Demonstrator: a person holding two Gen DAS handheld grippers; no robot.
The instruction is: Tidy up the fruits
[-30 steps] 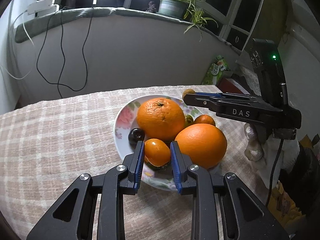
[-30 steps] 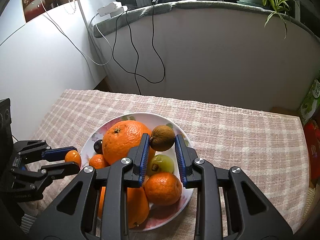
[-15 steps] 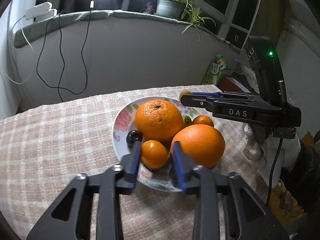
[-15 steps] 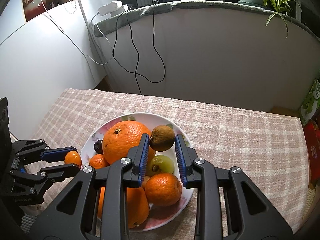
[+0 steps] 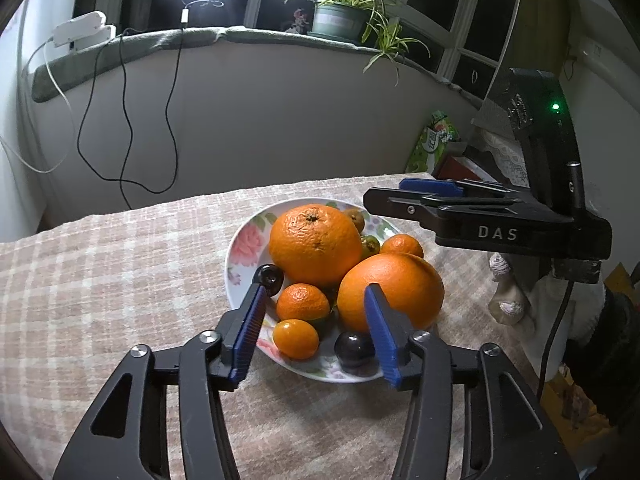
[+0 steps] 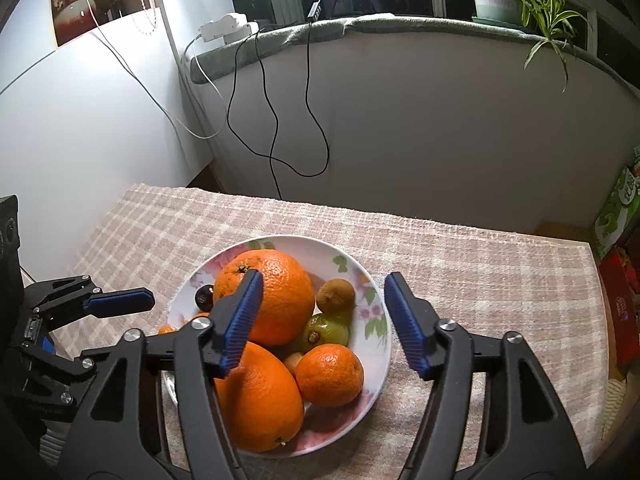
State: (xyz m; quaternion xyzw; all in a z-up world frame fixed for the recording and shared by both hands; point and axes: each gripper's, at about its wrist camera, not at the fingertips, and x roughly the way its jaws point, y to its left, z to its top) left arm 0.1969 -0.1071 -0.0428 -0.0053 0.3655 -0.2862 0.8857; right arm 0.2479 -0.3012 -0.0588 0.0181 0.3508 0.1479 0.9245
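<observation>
White capitals "DAS" show on the black side of the right hand-held gripper [image 5: 416, 196], at the right over the plate's far rim. The green packet [image 5: 434, 140] beyond the bench carries print too small to read.

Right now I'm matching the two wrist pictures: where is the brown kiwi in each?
Left wrist view: kiwi at the plate's far side, peeking from behind the big orange.
Right wrist view: kiwi mid-plate, right of that orange, above the green fruit.
Shared landmark: the flowered plate.
</observation>
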